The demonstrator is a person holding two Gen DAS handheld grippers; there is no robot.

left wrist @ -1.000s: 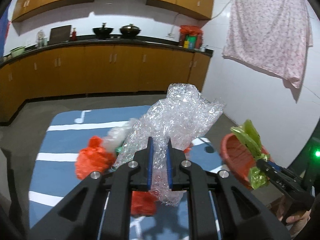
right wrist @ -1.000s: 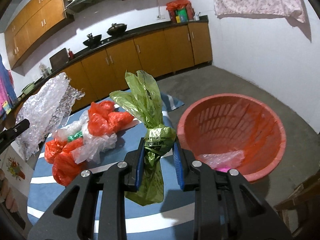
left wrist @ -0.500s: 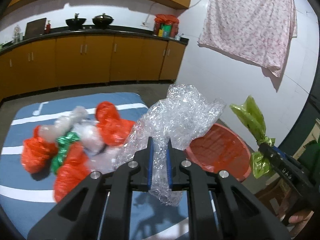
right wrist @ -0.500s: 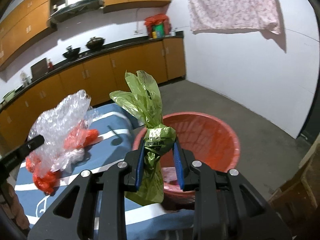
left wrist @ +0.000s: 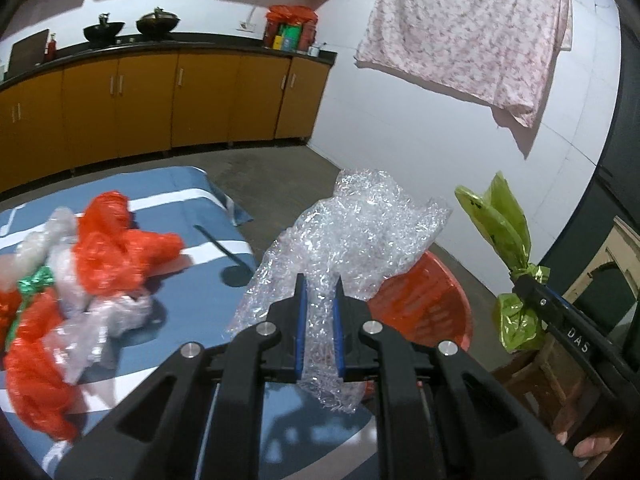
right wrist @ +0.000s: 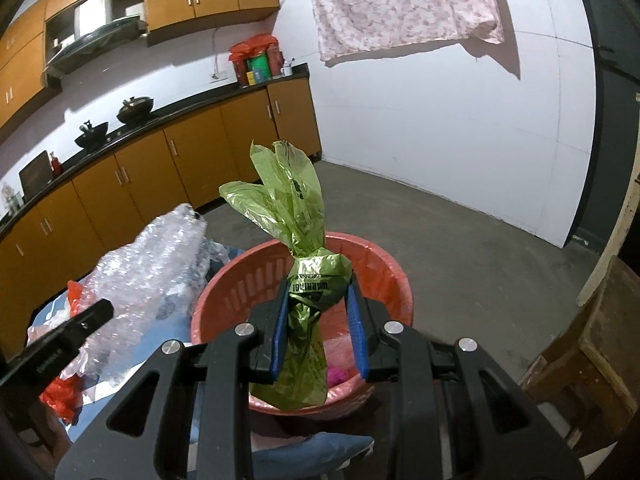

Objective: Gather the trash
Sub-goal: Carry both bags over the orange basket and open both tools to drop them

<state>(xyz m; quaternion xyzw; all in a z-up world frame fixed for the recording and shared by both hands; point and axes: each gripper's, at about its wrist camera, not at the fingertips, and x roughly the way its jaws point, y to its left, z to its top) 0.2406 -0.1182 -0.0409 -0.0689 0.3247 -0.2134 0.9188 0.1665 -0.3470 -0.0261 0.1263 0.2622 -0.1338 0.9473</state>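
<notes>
My left gripper [left wrist: 319, 290] is shut on a sheet of clear bubble wrap [left wrist: 352, 236], held up over the table's right edge beside the red basket [left wrist: 432, 300]. My right gripper [right wrist: 319, 295] is shut on a knotted green plastic bag [right wrist: 296, 208], held above the red basket [right wrist: 240, 300] on the floor. Pink and clear scraps lie in the basket's bottom. In the left wrist view the green bag [left wrist: 504, 228] and the right gripper [left wrist: 528, 286] show at the right. In the right wrist view the bubble wrap [right wrist: 160, 264] and left gripper finger [right wrist: 80, 320] show at the left.
Red, clear and green plastic bags [left wrist: 100, 256] lie piled on the blue striped table cover [left wrist: 200, 288]. Orange kitchen cabinets [left wrist: 160, 100] line the far wall. A floral cloth [left wrist: 468, 28] hangs on the white wall. A wooden stool [right wrist: 592, 328] stands right of the basket.
Both grippers have swung right, away from the trash pile and toward the red basket, each still holding its load. The green bag now hangs over the basket.
</notes>
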